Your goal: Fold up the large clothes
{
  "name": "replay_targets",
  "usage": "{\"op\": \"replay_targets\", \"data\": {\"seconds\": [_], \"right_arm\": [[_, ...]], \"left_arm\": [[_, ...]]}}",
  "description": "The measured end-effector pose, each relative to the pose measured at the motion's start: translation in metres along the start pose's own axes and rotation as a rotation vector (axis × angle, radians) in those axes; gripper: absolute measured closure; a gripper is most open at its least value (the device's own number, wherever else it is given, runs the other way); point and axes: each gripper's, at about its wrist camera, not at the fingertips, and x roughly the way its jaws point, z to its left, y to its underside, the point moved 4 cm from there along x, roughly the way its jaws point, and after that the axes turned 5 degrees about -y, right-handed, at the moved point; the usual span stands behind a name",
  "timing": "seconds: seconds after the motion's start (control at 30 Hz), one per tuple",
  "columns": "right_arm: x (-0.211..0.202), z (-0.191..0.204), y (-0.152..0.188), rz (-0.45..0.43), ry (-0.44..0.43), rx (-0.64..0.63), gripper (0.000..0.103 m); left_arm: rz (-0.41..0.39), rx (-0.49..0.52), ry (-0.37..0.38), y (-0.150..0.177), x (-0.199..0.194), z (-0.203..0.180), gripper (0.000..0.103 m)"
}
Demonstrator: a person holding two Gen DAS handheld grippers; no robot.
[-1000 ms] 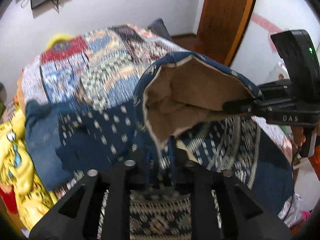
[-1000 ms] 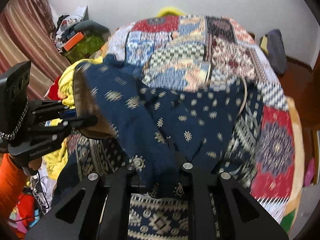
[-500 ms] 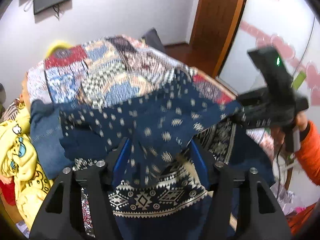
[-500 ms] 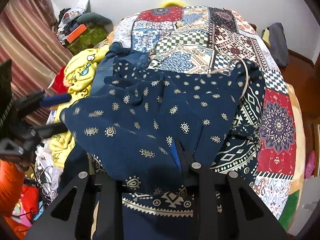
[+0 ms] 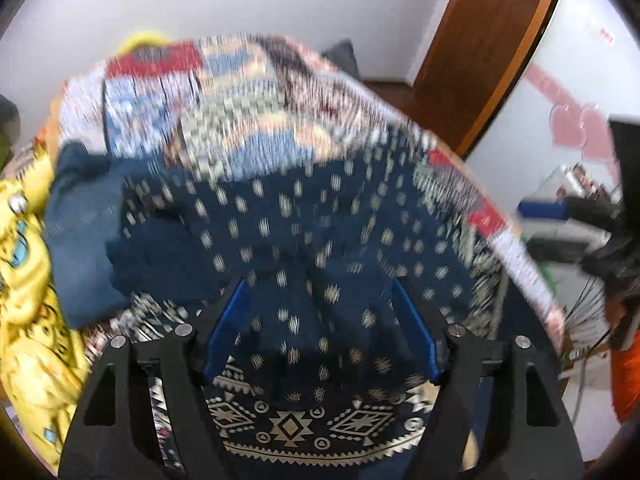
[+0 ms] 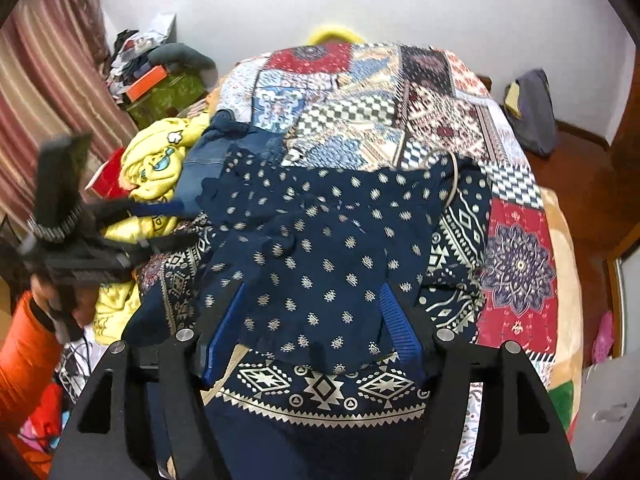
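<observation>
A large navy garment with small pale motifs and a patterned border (image 6: 320, 248) lies spread on the bed, folded over itself; it also shows, blurred, in the left wrist view (image 5: 320, 240). My left gripper (image 5: 320, 292) is open above the cloth and holds nothing; in the right wrist view it hovers at the garment's left edge (image 6: 160, 224). My right gripper (image 6: 312, 292) is open over the garment's near part and empty; in the left wrist view it shows at the far right (image 5: 568, 220), off the bed's edge.
A patchwork bedspread (image 6: 360, 92) covers the bed. Blue jeans (image 6: 204, 160) and a yellow printed cloth (image 6: 160, 160) lie left of the garment. Clutter and a striped curtain (image 6: 48, 80) stand at left. A wooden door (image 5: 480, 40) is at right.
Both grippers have let go of the garment and opened. Its lifted flap, tan inside showing, has dropped flat onto the bed. Both grippers have drawn back from the cloth.
</observation>
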Motion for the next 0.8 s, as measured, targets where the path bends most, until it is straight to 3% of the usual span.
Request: {"op": "replay_targets", "data": {"seconds": [0.2,0.37,0.6,0.8], "right_arm": [[0.055,-0.021,0.021,0.127,0.063,0.048,0.038],[0.095,-0.040,0.044,0.221,0.079,0.103,0.038],[0.065,-0.048,0.023,0.134,0.052,0.103,0.038],[0.029,-0.080,-0.008,0.006,0.082,0.150,0.038]], "left_arm": [[0.107,0.013,-0.120,0.032,0.058,0.000,0.031],[0.104,-0.054,-0.094,0.040,0.068,0.012,0.028],[0.022,-0.098,-0.107,0.025,0.025,0.044,0.028],[-0.051,-0.248,-0.183,-0.001,-0.001,0.130,0.028]]}}
